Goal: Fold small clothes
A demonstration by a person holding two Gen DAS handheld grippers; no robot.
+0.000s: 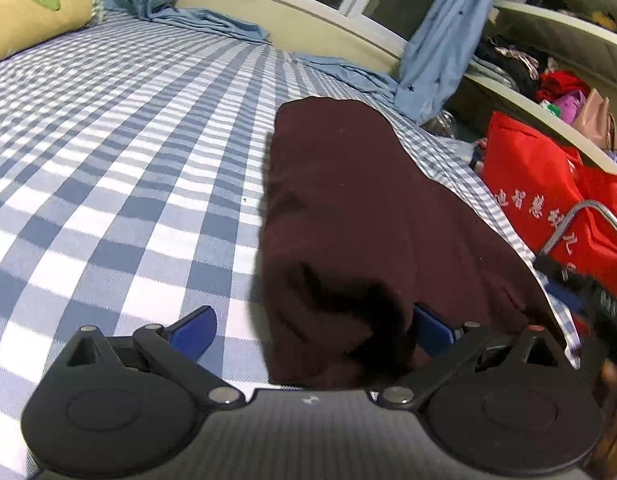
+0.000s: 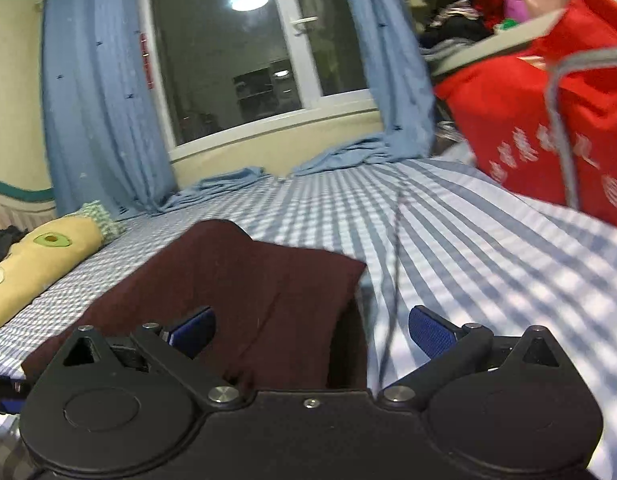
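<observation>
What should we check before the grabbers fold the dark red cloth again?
1. Left gripper open: ok, jaws spread wide.
2. Right gripper open: ok, jaws spread wide.
3. Maroon garment lying on the checked bedsheet: ok.
4. Cloth between the left jaws, ready to pinch: ok, a fold bulges there.
5. Garment smooth: not ok, near end bunched.
6. Red bag away from the garment: ok.

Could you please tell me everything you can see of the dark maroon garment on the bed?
The dark maroon fabric garment is soft, plain and matte. It lies folded into a long thick bundle on the blue-and-white checked bedsheet, with a rolled end near the camera. The open left hand-held gripper straddles that end; the open right hand-held gripper straddles a raised corner. Whether either touches it is unclear.
</observation>
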